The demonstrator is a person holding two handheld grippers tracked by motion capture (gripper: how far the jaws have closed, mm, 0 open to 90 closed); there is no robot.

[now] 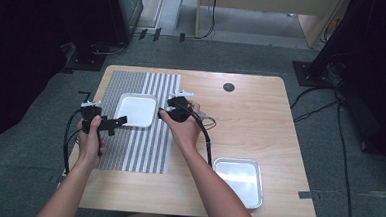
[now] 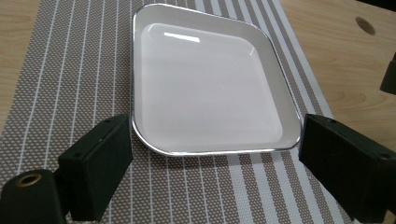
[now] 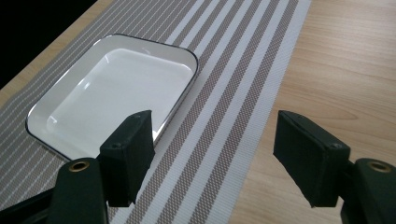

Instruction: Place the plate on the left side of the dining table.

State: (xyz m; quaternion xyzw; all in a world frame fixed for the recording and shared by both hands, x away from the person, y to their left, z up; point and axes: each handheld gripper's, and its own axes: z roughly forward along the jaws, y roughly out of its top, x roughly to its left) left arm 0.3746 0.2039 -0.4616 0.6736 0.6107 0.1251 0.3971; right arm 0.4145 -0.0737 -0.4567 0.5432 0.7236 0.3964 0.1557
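Parts of the scene are cut off or dark: the person's forearms leave the high view at its bottom edge, and the room at both sides of the table (image 1: 261, 107) is too dark to make out. In the left gripper view the far corner of the white tray (image 2: 205, 84) is cut by the top edge, and a small dark shape at the right edge cannot be identified.

The white tray (image 1: 136, 109) is square with rounded corners, with a thin dark or shiny rim and a glossy white inside that reflects the light. It lies flat on the striped placemat (image 1: 129, 145), at the left half of the table, and nothing is in it. In the right gripper view the white tray (image 3: 112, 93) is at the left of the mat, partly behind the left jaw.

The left tongs (image 1: 111, 122) are held by the left hand (image 1: 91, 141) just beside the tray's near left corner. In the left gripper view the left tongs (image 2: 215, 158) stand wide open, one jaw at each side of the tray's near edge, holding nothing.

The right tongs (image 1: 168, 109), in the right hand (image 1: 185, 130), are near the tray's right side. In the right gripper view the right tongs (image 3: 212, 154) are also wide open and empty, over the mat's edge.

A silver tray (image 1: 238, 181) lies near the front right of the table, well apart, and it is empty.
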